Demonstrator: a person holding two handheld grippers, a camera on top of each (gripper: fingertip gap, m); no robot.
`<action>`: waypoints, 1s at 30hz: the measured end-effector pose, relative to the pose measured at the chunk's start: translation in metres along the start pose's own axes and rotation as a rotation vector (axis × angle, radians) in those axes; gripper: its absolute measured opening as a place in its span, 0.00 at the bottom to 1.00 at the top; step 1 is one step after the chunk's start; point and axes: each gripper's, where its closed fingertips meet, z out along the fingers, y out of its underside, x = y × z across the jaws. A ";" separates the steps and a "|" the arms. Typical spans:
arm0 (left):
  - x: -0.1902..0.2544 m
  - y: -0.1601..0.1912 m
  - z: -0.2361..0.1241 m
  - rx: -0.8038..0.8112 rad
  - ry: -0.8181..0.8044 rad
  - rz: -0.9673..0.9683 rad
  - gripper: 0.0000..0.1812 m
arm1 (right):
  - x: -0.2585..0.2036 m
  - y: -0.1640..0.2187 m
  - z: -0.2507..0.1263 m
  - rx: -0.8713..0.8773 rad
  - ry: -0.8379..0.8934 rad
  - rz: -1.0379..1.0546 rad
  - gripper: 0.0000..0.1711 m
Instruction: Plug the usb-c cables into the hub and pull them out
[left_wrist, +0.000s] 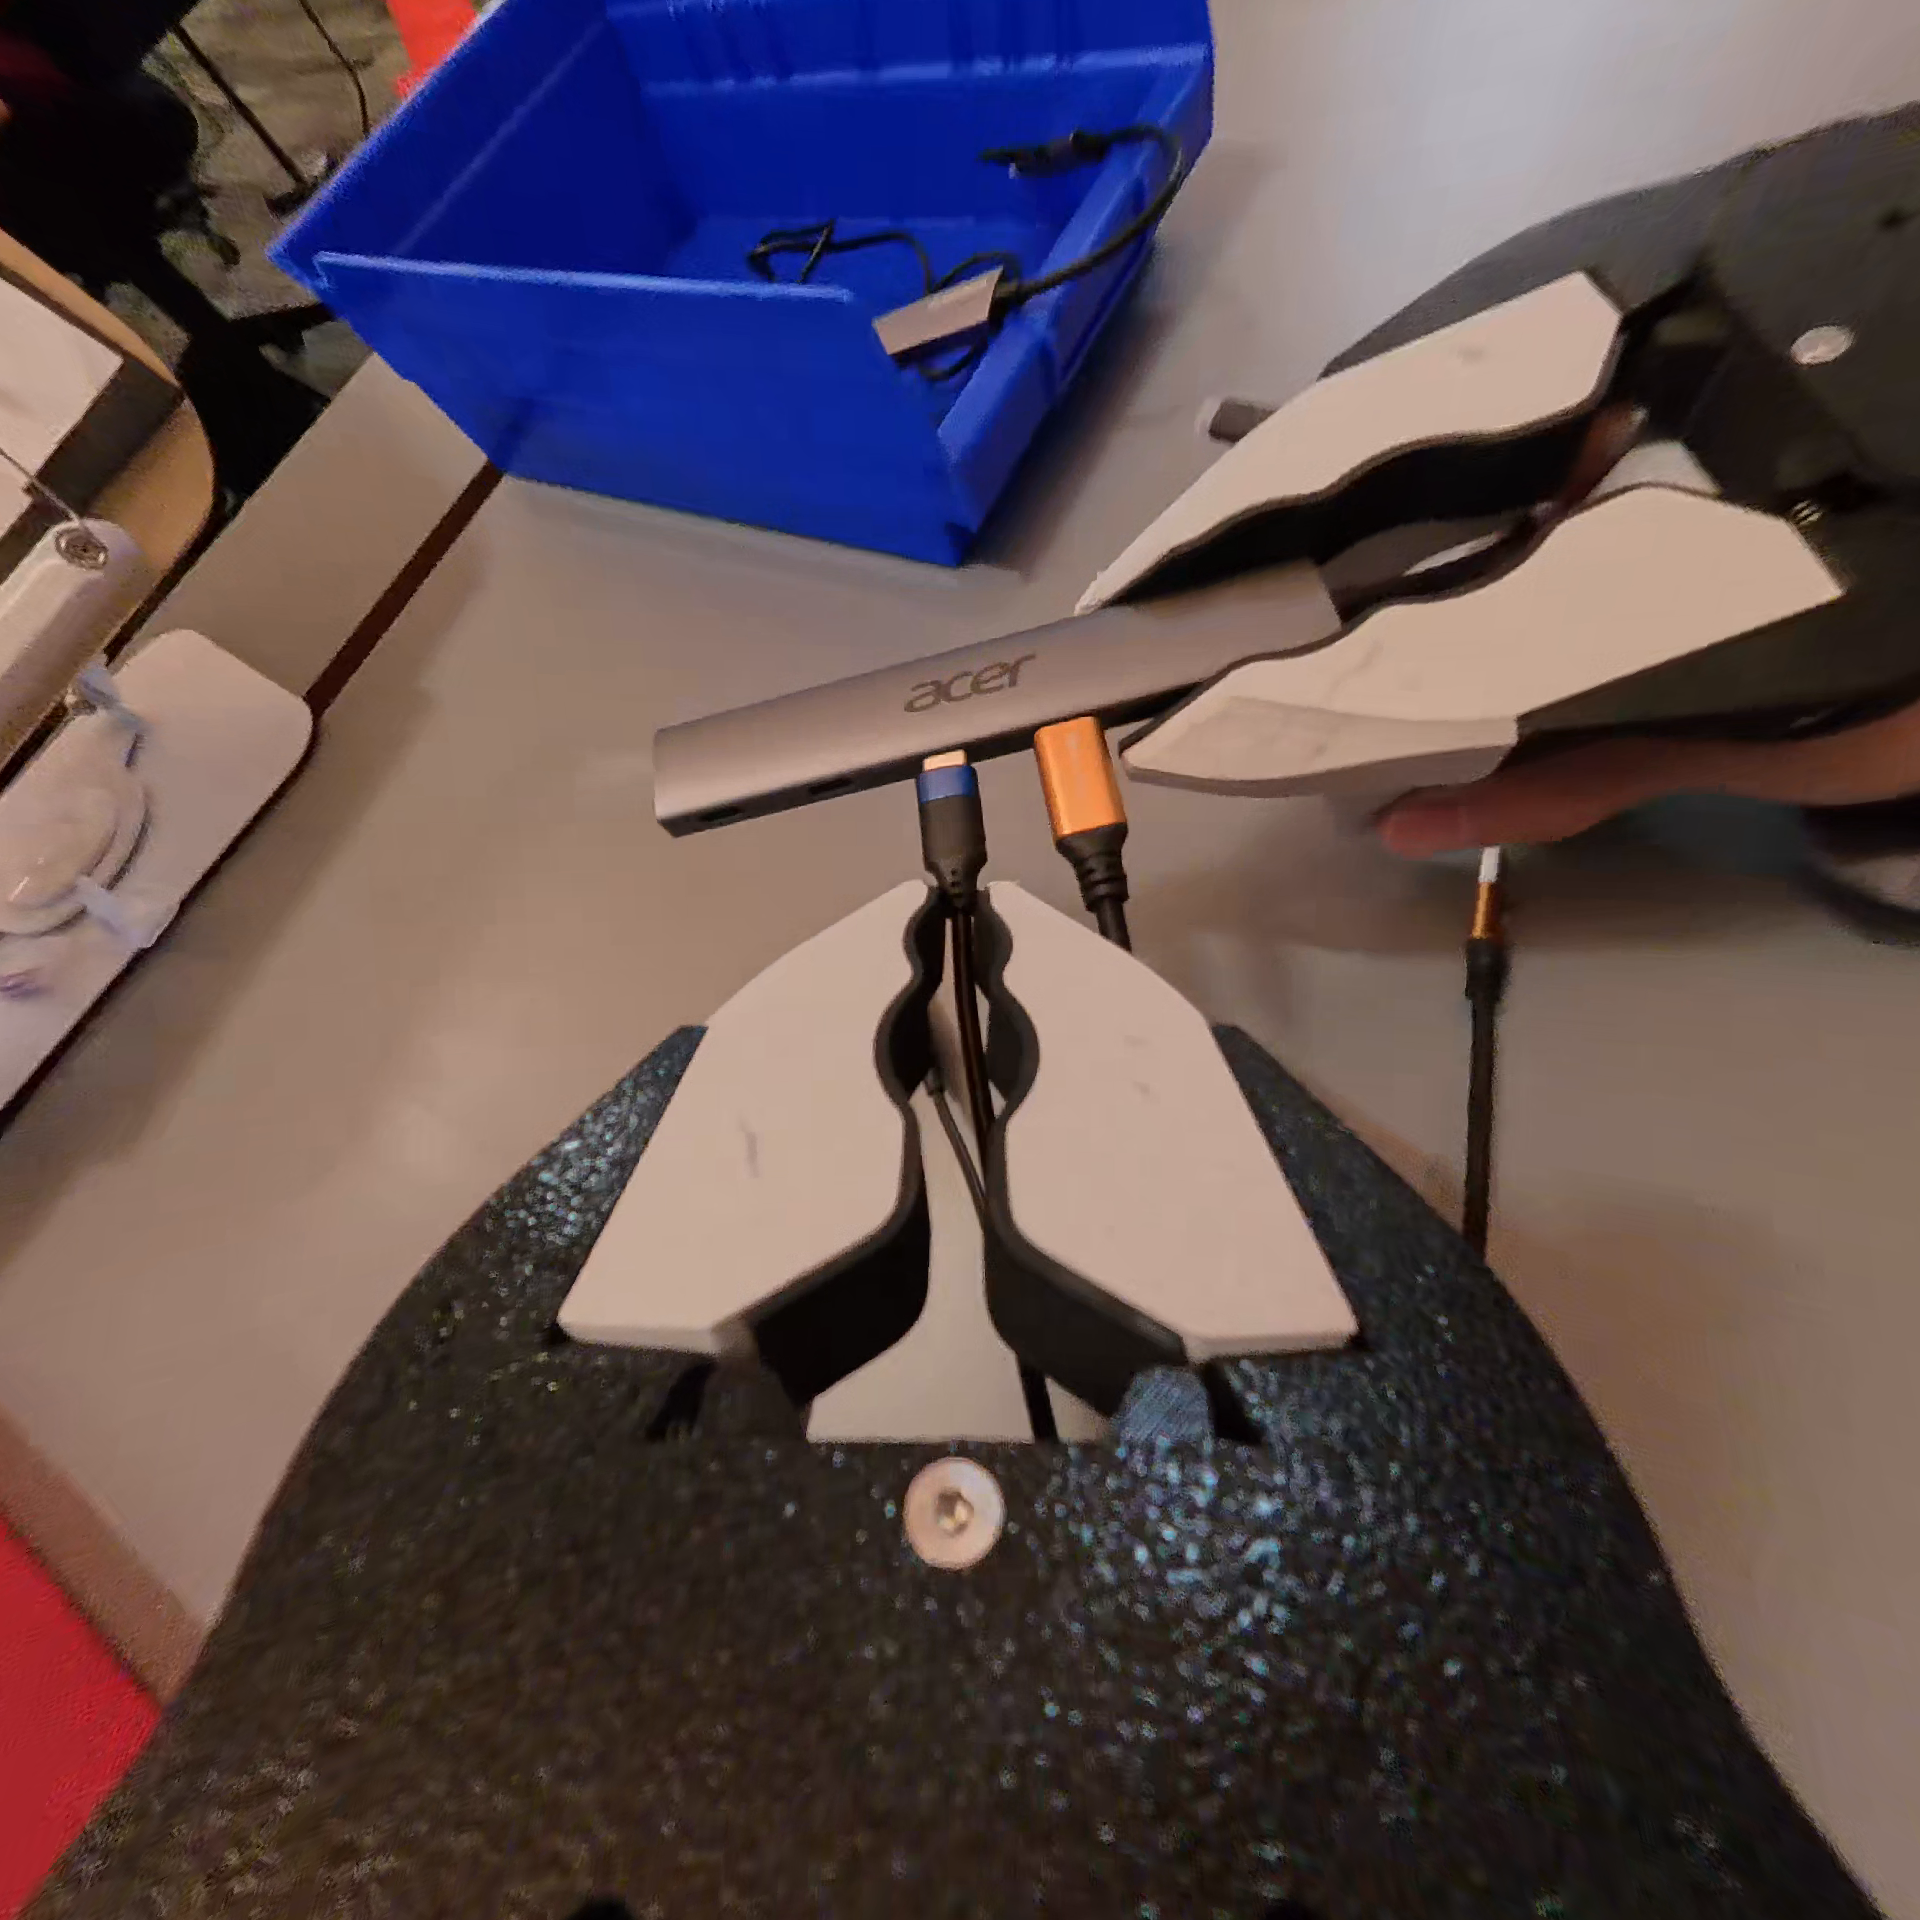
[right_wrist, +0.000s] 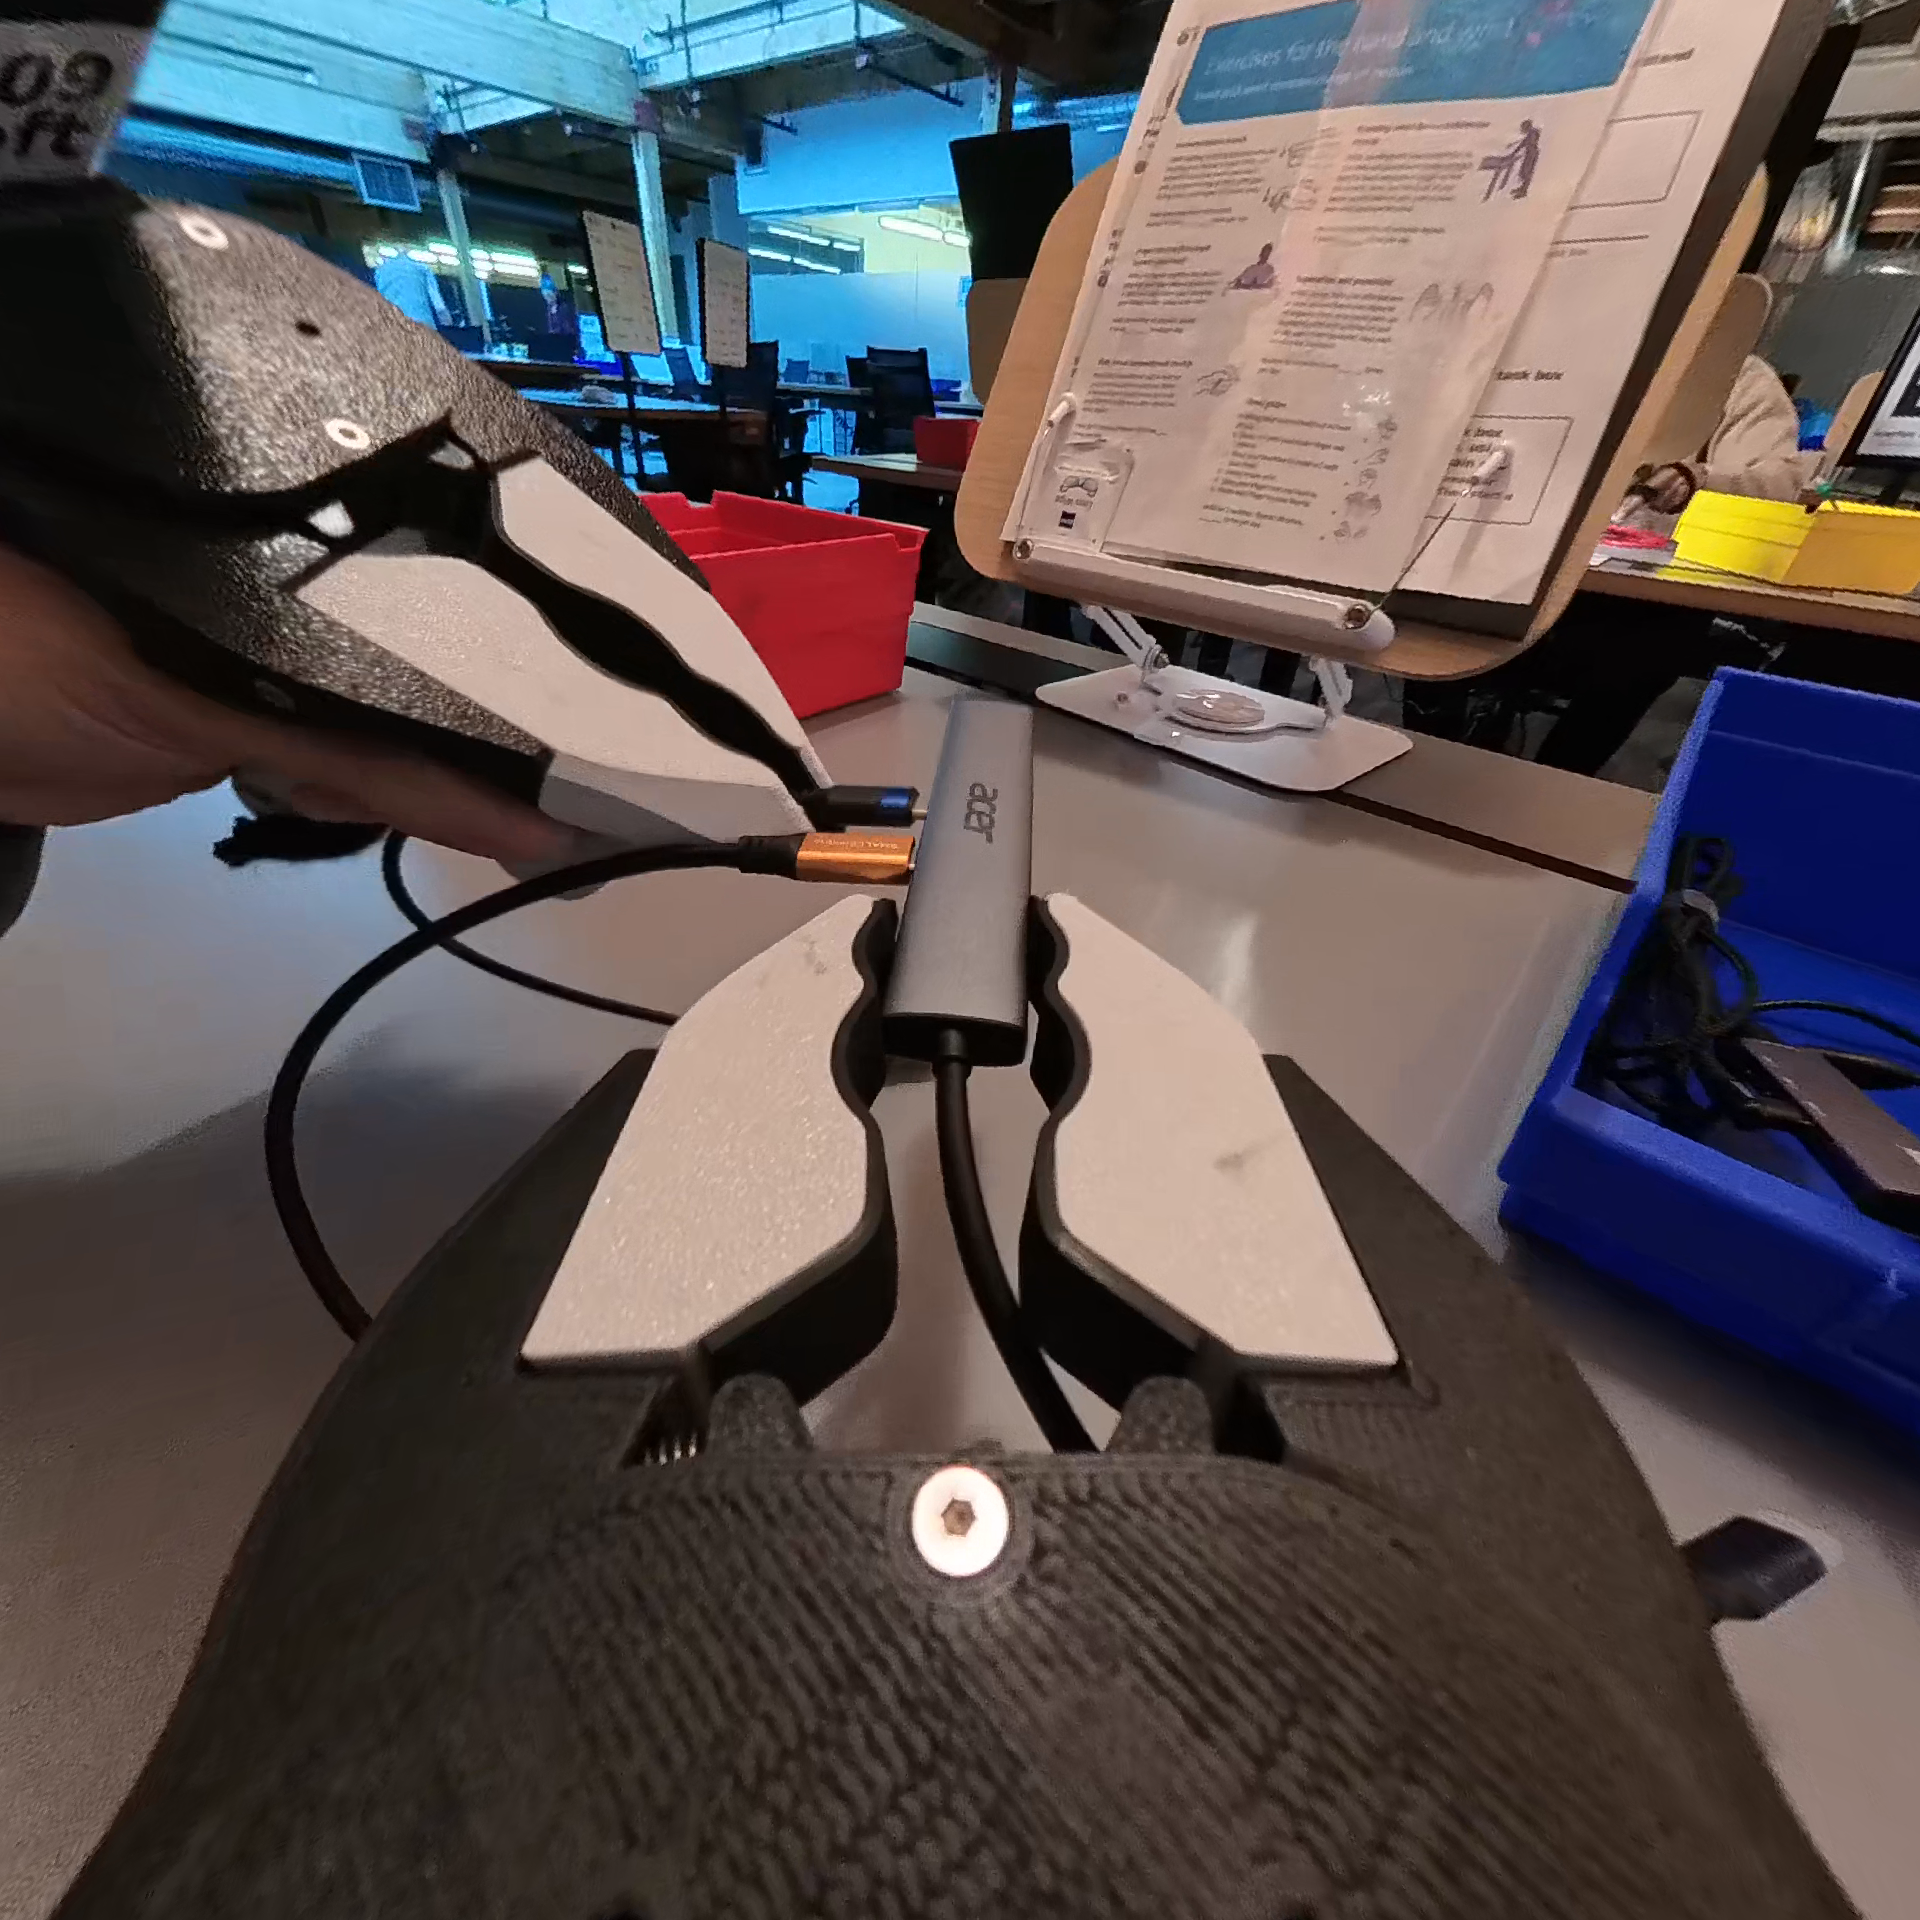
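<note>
above the tabletop (left_wrist: 520, 1039), right fingers (right_wrist: 727, 1091) clamp the hub (right_wrist: 966, 894), left fingers (left_wrist: 800, 1091) pinch the blue-tipped cable (left_wrist: 948, 821); only the right wrist view shows a document stand (right_wrist: 1351, 416).

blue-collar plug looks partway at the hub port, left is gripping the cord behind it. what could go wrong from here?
1. The left gripper pinches the thin cord behind the blue-collared plug, not the plug body; the plug could tilt and jam.
2. The right gripper holds the hub only at its cable end, so a sideways push may twist the hub in the jaws.
3. The orange plug sits right beside; the jaws may knock it.
</note>
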 end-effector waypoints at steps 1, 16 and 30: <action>0.000 0.002 0.000 -0.025 0.000 0.003 0.02 | -0.001 0.000 0.000 -0.002 -0.007 -0.002 0.14; 0.003 -0.007 0.003 0.045 0.057 -0.033 0.03 | 0.000 -0.002 -0.003 0.017 -0.003 0.004 0.15; -0.033 0.053 -0.039 0.256 -0.014 -0.310 0.34 | 0.101 -0.131 -0.087 0.212 0.284 -0.009 0.14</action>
